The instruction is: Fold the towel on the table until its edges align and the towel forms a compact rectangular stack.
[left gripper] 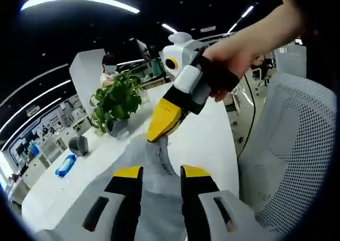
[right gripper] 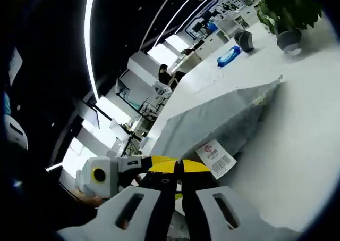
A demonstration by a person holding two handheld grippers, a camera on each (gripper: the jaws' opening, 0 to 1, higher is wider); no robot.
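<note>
Holding the grey towel (left gripper: 154,188) up off the white table (left gripper: 207,134), we have both tongs clenched on it: the left gripper (left gripper: 161,173) pinches a bunched edge between its 2 yellow-tipped jaws, and the right gripper (left gripper: 163,125) bites the same ridge of cloth just beyond it. In the right gripper view the towel (right gripper: 212,118) stretches away from the right gripper (right gripper: 179,166) toward the potted plant (right gripper: 287,7), part of it resting on the table (right gripper: 297,145). We judge it light, soft and limp, so it will sag between grips; corners or hems look like the best places to hold. A white tag (right gripper: 216,158) sewn near the gripped edge carries a red mark and a barcode, its writing too small to read.
</note>
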